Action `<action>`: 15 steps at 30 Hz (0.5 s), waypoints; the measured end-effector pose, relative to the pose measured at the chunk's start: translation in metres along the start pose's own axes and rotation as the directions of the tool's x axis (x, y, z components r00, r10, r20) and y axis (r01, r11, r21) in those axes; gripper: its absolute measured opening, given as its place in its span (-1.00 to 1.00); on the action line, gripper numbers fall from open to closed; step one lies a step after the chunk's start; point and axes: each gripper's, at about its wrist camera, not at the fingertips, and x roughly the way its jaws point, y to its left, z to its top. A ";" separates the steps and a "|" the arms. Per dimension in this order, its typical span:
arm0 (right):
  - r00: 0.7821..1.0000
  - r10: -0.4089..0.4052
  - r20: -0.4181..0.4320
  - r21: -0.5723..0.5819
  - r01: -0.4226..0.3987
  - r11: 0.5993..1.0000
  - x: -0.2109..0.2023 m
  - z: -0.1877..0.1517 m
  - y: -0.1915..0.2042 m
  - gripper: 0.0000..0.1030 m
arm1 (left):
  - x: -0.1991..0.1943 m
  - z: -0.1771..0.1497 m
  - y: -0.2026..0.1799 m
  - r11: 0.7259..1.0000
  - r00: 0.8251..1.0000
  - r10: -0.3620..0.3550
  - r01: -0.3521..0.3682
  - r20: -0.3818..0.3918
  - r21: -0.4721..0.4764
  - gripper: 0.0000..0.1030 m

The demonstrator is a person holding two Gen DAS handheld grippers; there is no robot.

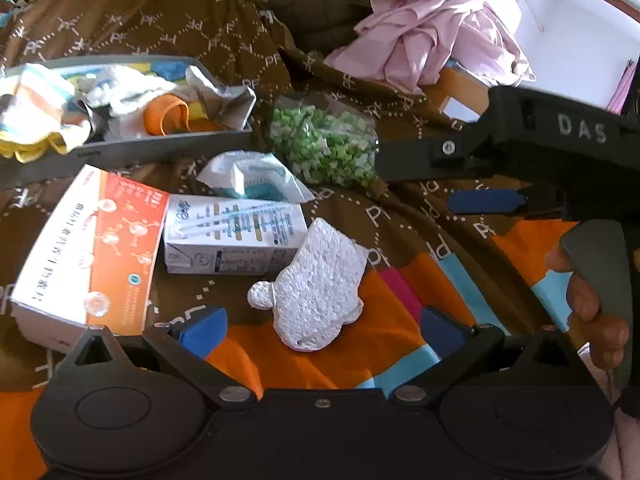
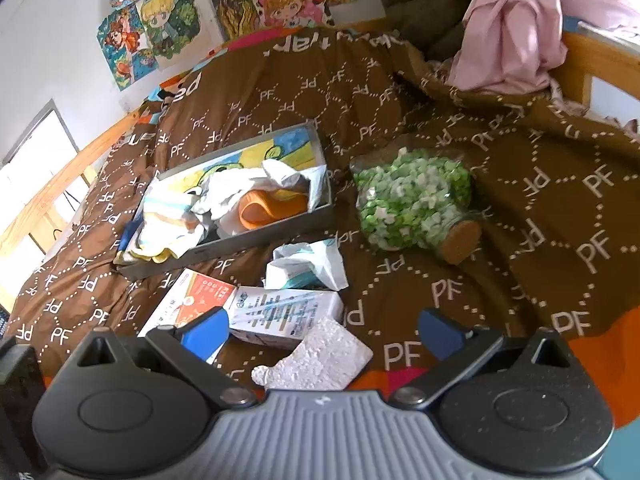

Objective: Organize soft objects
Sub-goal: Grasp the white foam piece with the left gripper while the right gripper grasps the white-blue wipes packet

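A white sponge shaped like an animal lies on the bedspread, between the open fingers of my left gripper. In the right wrist view the same sponge sits just ahead of my right gripper, which is open and empty. A grey tray at the left holds several cloths and an orange soft item; the tray shows in the right view too. The right gripper reaches in from the right, above the bedspread.
An orange and white box, a white carton and a tissue packet lie near the sponge. A jar of green and white bits lies on its side. A pink cloth is heaped at the back.
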 end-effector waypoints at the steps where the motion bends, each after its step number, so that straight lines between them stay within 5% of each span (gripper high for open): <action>1: 1.000 0.002 -0.003 -0.002 -0.002 1.000 0.003 0.001 0.000 0.99 | 0.003 0.000 0.002 1.000 1.000 -0.004 0.004 -0.008 -0.004 0.98; 9: 1.000 0.006 -0.025 -0.057 -0.008 0.998 0.038 0.020 0.003 0.99 | 0.018 0.003 0.013 0.997 0.998 -0.061 0.060 -0.020 -0.057 0.98; 15: 0.998 0.038 -0.043 -0.071 -0.041 0.997 0.063 0.028 0.006 0.99 | 0.025 0.004 0.005 0.997 0.997 -0.080 0.080 -0.009 0.002 0.98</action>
